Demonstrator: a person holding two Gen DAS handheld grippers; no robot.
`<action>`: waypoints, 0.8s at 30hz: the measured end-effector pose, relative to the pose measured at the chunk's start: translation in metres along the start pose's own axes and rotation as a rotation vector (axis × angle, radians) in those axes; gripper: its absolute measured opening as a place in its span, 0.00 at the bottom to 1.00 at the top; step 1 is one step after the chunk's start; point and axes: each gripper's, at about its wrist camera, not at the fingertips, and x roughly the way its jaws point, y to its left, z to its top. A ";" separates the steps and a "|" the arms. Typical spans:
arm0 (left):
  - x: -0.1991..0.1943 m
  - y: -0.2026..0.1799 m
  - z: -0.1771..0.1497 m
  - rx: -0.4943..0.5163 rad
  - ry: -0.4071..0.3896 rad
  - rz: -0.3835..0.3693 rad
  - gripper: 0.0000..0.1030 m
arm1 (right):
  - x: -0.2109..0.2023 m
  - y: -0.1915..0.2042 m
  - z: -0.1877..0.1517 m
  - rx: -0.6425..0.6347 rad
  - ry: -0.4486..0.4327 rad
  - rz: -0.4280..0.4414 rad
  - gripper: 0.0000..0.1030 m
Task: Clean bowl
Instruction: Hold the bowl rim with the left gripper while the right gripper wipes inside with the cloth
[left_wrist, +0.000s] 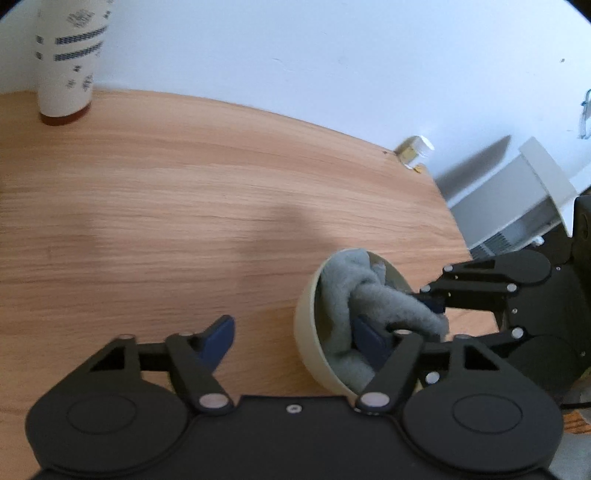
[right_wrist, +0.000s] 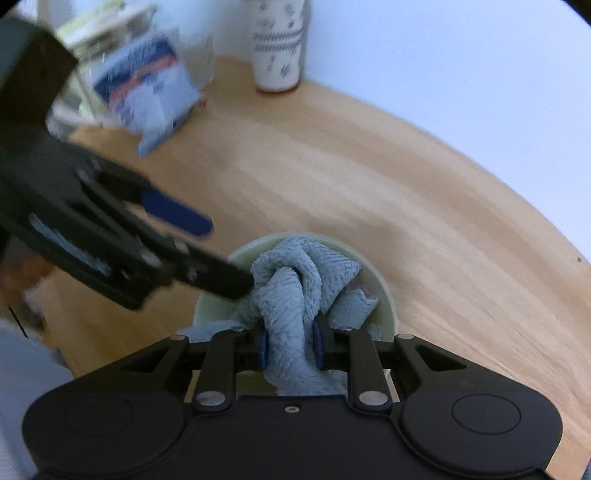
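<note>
Writing: none legible. Paper cup (left_wrist: 68, 62) at 11 o'clock in the left wrist view carries blue printed bands and motifs, no readable words; same cup (right_wrist: 279, 44) at 12 o'clock in the right wrist view. Blue-and-white packet (right_wrist: 147, 92) at 10 o'clock there has a red stripe, text smeared by blur. Small yellow-and-white jar (left_wrist: 415, 151) at the table's far edge, label too small to tell.

Left claw (left_wrist: 295, 339): fingers wide apart. Left blue pad (left_wrist: 219, 341) hangs free over the table (left_wrist: 184, 184); the right pad is inside the bowl (left_wrist: 308, 332), against the cloth (left_wrist: 369, 295). Whether it presses the bowl wall, cannot tell. In the right wrist view this claw (right_wrist: 221, 254) reaches in from 9 o'clock, one finger over the bowl's rim.

Right claw (right_wrist: 290, 349): clamped on the grey-blue cloth (right_wrist: 295, 280), pads (right_wrist: 263, 347) squeezing a twisted bunch. It enters the left wrist view from 3 o'clock, roughly level.

Bowl (right_wrist: 388, 306): pale cream, tilted on its side, at 5 o'clock of the left wrist view, centre-low in the right wrist view, stuffed with cloth.
</note>
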 end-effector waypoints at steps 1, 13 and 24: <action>0.000 0.000 0.001 0.007 0.002 -0.016 0.28 | -0.002 0.000 -0.001 -0.001 -0.021 0.003 0.25; 0.002 0.003 0.013 0.091 0.073 -0.088 0.17 | 0.004 -0.006 0.003 -0.130 -0.050 0.085 0.24; -0.003 0.002 0.013 0.097 0.080 -0.086 0.18 | 0.037 0.001 0.015 -0.164 0.098 0.079 0.21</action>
